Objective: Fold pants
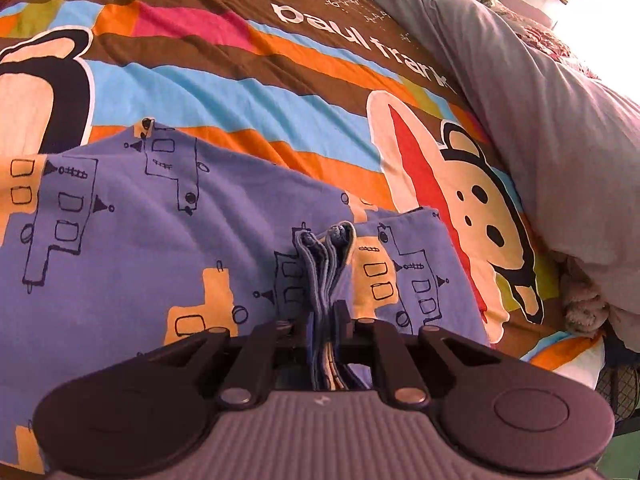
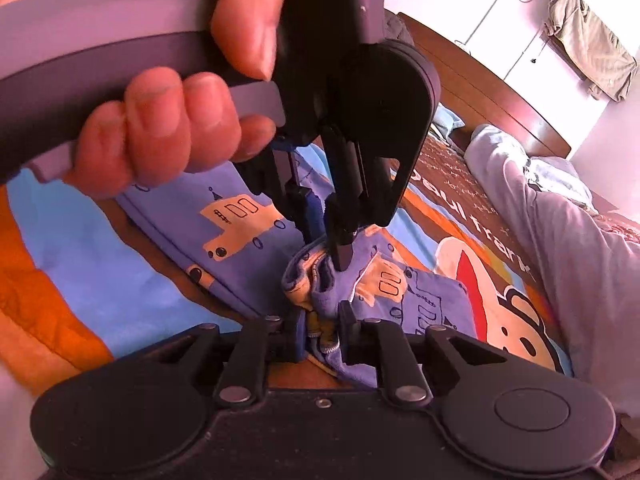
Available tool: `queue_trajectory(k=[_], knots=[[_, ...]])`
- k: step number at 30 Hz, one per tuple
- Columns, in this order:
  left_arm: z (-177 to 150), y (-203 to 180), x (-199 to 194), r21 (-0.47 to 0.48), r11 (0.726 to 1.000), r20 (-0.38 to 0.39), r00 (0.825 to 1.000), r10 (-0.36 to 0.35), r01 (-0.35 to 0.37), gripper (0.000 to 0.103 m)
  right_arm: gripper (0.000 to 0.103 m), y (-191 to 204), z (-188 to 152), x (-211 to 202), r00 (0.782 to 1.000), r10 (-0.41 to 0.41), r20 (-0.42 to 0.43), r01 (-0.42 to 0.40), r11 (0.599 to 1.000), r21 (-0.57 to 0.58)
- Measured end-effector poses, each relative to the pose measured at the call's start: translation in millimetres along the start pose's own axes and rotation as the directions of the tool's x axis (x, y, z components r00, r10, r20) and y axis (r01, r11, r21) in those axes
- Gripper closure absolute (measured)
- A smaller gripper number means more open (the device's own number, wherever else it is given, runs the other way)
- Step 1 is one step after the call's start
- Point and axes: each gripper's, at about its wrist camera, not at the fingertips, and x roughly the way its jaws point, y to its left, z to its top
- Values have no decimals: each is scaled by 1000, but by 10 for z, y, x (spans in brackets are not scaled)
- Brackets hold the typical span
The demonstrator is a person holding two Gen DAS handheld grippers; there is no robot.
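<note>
The pants are blue-purple with orange truck prints and lie on a colourful bedspread. My left gripper is shut on a bunched stack of the pants' edges, which stick up between the fingers. In the right wrist view the pants lie partly folded, and my right gripper is shut on a gathered fold of them. The left gripper, held in a hand, pinches the same bunch of cloth just beyond my right gripper.
A grey quilt lies bunched along the bed's right side, also visible in the right wrist view. A wooden headboard and a white wall with a hanging garment stand behind. The bed's edge is at right.
</note>
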Motion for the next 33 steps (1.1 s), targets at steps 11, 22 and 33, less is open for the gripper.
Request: queue_trajectory(k=[11,22,33], knots=[[9,108,-342,18,1000,45,999,-8,7,95,89,21,194,-117,1000,6,12,-7,999,34],[-36,779,-739,-34,999,86,996,4,-1,95,90,449,597,-228,988,124,92,-121,992,-31],[-336,1106,-990,-39,998,301,952,63,-54,39,14,307,274,-352,986,98,132,-92,995,-47]])
